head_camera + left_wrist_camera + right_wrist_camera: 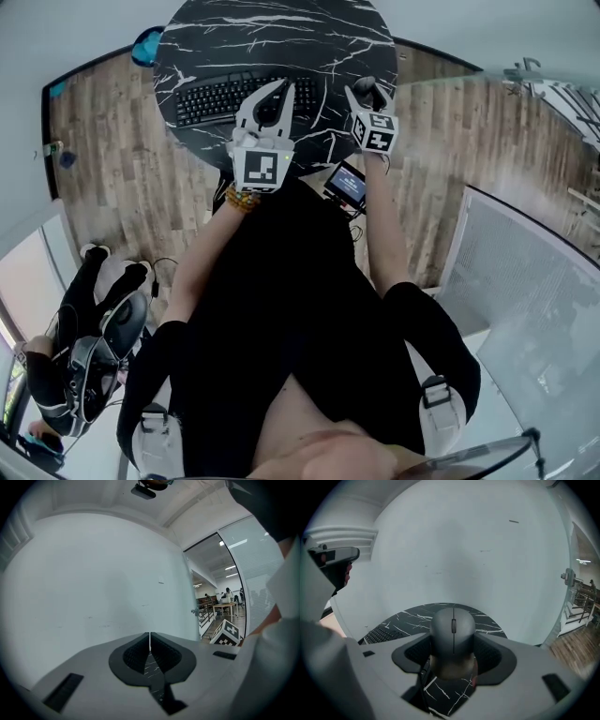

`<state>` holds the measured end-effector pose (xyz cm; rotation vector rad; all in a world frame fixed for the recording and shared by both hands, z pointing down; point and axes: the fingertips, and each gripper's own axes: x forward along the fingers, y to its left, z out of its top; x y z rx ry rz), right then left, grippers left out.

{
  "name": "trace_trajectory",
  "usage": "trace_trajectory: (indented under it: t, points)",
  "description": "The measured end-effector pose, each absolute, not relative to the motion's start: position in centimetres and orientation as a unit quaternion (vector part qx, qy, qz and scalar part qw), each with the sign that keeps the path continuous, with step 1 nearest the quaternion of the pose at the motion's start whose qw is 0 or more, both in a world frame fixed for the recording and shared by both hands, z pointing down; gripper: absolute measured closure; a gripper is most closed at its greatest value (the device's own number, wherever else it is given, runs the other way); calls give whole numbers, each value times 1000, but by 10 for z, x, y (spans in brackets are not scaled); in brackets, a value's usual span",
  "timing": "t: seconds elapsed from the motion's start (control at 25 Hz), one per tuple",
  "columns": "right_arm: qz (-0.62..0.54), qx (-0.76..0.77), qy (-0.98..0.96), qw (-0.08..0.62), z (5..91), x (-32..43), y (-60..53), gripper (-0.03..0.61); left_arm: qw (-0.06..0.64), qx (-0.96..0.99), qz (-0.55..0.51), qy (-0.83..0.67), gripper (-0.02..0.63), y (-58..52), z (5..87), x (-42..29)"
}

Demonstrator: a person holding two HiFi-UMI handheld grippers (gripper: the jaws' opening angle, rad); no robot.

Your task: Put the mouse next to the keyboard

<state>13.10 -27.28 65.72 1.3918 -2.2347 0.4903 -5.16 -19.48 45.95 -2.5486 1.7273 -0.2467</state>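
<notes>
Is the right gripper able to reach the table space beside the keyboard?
Probably yes: the right gripper, shut on the mouse, hangs over bare table right of the keyboard; nothing stands between.

Round black marble table (pixel 216 37) is carrying a keyboard (pixel 211 98) on its left part. Left gripper (pixel 284 87) is hovering over the keyboard's right end. Right gripper (pixel 366 92) is gripping a dark mouse (pixel 375 97) above the table's right part, apart from the keyboard.

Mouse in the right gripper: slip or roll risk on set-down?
Likely rigid: the mouse shows no squash between the pads of the right gripper. Its smooth, rounded shell looks slippery, so it could squirm in the grip. Set flat on the marble table, it probably won't roll.
</notes>
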Motion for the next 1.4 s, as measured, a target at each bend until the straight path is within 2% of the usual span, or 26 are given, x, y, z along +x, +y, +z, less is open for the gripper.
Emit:
trace_trajectory:
  t: [1.4]
  points:
    - [274,495,-747,347,786,122,-277,293,-2,-808,-105,579,594,-205,487,-92]
